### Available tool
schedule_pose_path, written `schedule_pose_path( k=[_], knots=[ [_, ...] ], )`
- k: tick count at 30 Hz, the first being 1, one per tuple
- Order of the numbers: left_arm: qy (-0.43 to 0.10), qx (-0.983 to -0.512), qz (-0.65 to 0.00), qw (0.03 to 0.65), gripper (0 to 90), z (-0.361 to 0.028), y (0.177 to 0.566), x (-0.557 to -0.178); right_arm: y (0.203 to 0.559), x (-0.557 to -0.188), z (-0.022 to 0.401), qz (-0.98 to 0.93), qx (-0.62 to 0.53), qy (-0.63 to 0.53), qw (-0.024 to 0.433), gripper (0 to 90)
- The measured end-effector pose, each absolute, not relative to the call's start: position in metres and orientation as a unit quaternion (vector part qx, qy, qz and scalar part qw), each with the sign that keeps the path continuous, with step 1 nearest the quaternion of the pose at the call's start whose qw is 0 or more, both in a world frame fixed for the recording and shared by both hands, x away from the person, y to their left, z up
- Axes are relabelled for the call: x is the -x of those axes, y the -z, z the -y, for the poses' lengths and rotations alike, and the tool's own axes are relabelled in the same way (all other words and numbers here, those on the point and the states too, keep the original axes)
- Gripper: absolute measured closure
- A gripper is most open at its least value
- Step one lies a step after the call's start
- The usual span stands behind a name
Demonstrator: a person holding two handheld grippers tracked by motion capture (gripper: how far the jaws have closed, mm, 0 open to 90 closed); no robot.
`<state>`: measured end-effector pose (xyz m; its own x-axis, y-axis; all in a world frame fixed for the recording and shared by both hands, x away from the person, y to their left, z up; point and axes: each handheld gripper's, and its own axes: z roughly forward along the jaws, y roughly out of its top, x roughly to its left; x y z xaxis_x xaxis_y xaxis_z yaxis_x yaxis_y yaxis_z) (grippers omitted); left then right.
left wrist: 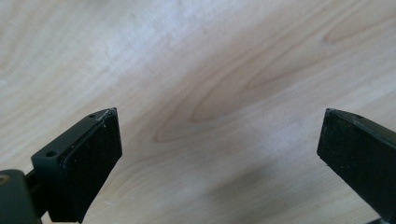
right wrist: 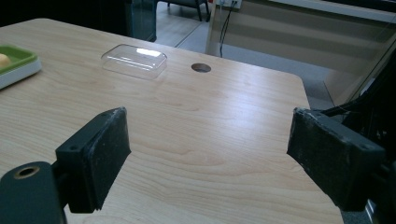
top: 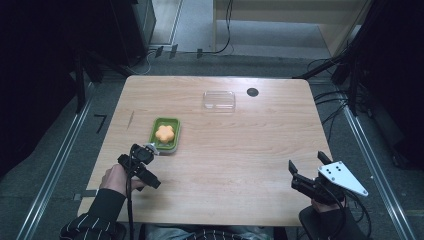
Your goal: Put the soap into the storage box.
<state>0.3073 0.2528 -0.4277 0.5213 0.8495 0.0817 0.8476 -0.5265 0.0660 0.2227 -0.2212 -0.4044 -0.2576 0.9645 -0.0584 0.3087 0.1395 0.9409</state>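
A clear plastic lid (top: 219, 100) lies on the wooden surface (top: 240, 165), well ahead of both tongs. A dark round hole (top: 252, 92) sits just beside it.

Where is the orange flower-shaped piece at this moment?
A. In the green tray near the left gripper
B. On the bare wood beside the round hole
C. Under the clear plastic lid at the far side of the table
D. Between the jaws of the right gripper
A: in the high view the orange flower-shaped piece lies inside the green tray, just beyond the left gripper, whose open jaws hold nothing.
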Motion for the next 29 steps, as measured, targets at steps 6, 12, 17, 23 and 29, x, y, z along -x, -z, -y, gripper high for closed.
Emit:
schedule_pose_path(
  k=[6, 12, 17, 23, 29],
  knots=[
    [-0.044, -0.874, -0.483, 0.001, 0.3, -0.255, 0.434, -0.294, 0.404, -0.223, 0.221, -0.658, -0.484, -0.443, 0.371, 13.3],
    [-0.044, -0.872, -0.487, 0.007, 0.2, -0.258, 0.436, -0.284, 0.404, -0.222, 0.221, -0.658, -0.483, -0.443, 0.372, 13.3],
    [-0.036, -0.876, -0.481, 0.001, 0.1, -0.257, 0.441, -0.275, 0.404, -0.222, 0.221, -0.658, -0.482, -0.443, 0.374, 13.3],
    [-0.027, -0.877, -0.479, 0.0, 0.0, -0.258, 0.446, -0.269, 0.405, -0.222, 0.222, -0.658, -0.481, -0.443, 0.374, 13.3],
    [-0.034, -0.879, -0.475, 0.0, 0.0, -0.257, 0.446, -0.268, 0.405, -0.222, 0.222, -0.658, -0.481, -0.443, 0.374, 13.3]
  ],
)
